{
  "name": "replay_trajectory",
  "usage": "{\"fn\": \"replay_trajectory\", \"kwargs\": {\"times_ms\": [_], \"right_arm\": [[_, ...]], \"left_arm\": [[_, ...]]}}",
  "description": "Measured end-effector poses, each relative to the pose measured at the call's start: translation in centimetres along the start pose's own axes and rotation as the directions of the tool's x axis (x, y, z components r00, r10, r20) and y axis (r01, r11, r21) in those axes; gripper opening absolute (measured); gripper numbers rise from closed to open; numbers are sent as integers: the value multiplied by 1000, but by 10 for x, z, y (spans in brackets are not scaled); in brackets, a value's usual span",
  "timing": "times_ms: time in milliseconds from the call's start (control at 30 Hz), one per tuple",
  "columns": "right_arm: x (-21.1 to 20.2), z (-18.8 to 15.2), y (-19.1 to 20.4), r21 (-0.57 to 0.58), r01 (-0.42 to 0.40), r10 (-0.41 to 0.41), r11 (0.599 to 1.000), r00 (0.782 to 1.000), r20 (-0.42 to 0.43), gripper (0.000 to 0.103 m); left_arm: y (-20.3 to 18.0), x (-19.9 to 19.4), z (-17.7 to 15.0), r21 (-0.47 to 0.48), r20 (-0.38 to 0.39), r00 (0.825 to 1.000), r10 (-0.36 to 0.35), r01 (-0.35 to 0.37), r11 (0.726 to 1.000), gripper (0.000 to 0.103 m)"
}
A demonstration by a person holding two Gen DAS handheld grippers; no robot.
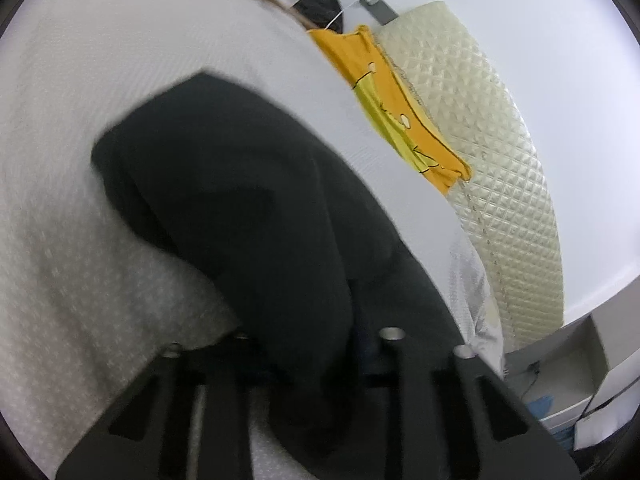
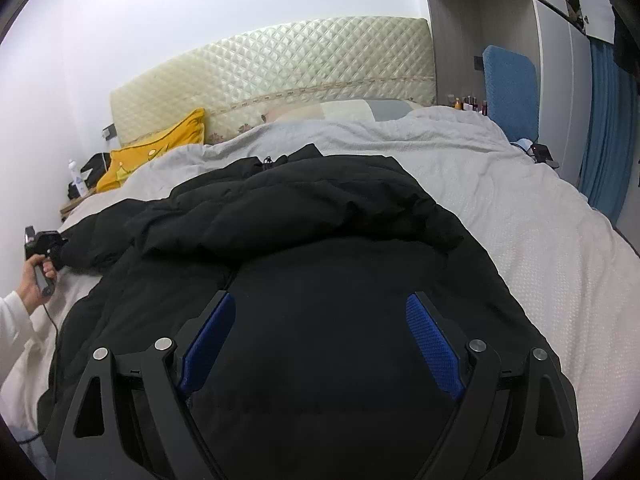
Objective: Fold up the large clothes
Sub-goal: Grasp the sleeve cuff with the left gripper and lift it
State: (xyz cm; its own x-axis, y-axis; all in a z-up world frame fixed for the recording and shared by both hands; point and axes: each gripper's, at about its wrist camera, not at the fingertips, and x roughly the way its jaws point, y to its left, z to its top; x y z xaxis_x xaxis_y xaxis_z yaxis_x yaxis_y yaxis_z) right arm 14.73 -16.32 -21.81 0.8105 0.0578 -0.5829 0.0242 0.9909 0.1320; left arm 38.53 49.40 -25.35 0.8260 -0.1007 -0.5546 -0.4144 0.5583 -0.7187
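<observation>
A black puffer jacket (image 2: pixel 320 240) lies spread on the white bed cover (image 2: pixel 520 240), one sleeve stretched out to the left. My right gripper (image 2: pixel 320 308) is open, its blue pads (image 2: pixel 434 340) wide apart just above the jacket's lower body. My left gripper (image 2: pixel 60 246) shows at the far left of the right wrist view, shut on the sleeve end. In the left wrist view the black sleeve (image 1: pixel 240 200) runs from between the fingers out over the bed cover (image 1: pixel 80 160); the left gripper (image 1: pixel 312 344) is clamped on it, its pads hidden by fabric.
A quilted cream headboard (image 2: pixel 280 60) stands at the bed's far end. A yellow pillow (image 2: pixel 160 152) lies at the far left, also in the left wrist view (image 1: pixel 384 88). A nightstand with a bottle (image 2: pixel 78 188) stands left. A blue chair (image 2: pixel 510 88) and shelves stand right.
</observation>
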Motion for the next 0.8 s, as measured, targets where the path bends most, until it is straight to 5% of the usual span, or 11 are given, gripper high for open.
{"fn": "replay_trajectory", "kwargs": {"times_ms": [133, 367, 500, 800], "right_arm": [[-6, 1, -3, 6, -14, 14, 1000, 1000, 7, 87], [-21, 5, -11, 1, -40, 40, 999, 999, 38, 89], [-31, 6, -17, 0, -57, 57, 998, 997, 60, 99], [-49, 8, -31, -24, -75, 77, 997, 991, 110, 100]], "left_arm": [[-24, -20, 7, 72, 38, 998, 44, -46, 996, 9], [-71, -72, 9, 173, 112, 989, 101, -120, 978, 7], [-107, -97, 4, 235, 155, 983, 101, -136, 962, 6], [-193, -141, -25, 364, 239, 968, 70, -156, 918, 6]]}}
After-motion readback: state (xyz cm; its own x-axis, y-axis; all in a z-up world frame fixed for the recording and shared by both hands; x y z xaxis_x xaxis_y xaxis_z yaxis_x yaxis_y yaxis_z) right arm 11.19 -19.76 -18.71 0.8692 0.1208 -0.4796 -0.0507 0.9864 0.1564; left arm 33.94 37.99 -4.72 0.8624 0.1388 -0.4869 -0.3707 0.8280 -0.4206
